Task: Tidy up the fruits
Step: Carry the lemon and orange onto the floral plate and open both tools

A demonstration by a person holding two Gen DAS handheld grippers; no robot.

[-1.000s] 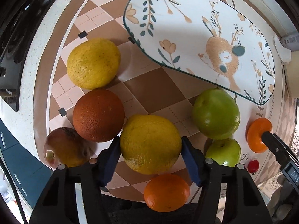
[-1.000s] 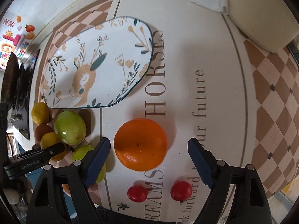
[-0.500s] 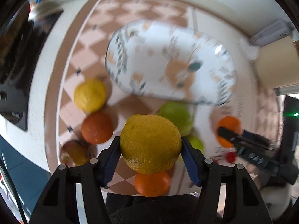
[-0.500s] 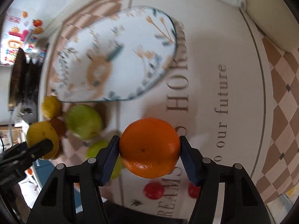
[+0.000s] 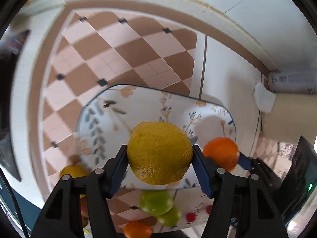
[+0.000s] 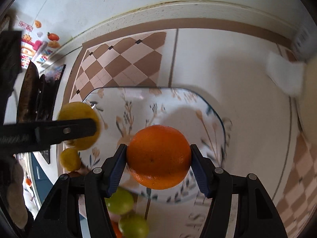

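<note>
Both jaws loaded, held over the floral plate.

My left gripper [image 5: 159, 165] has its jaws clamped on a yellow citrus fruit [image 5: 159, 152], held over the near half of the oval floral plate [image 5: 122, 115]. My right gripper [image 6: 158, 165] has its jaws clamped on an orange [image 6: 158, 156], over the same plate [image 6: 174, 103], toward its right side. In the left wrist view the orange [image 5: 221, 152] sits just right of the yellow fruit. Two green apples [image 5: 156, 202] lie on the desk [image 5: 227, 79] just before the plate's near rim, a small orange fruit [image 5: 137, 229] nearer still. Another yellow fruit [image 6: 70, 158] rests beside the plate's left edge. Plate surface is motion-blurred.
</note>
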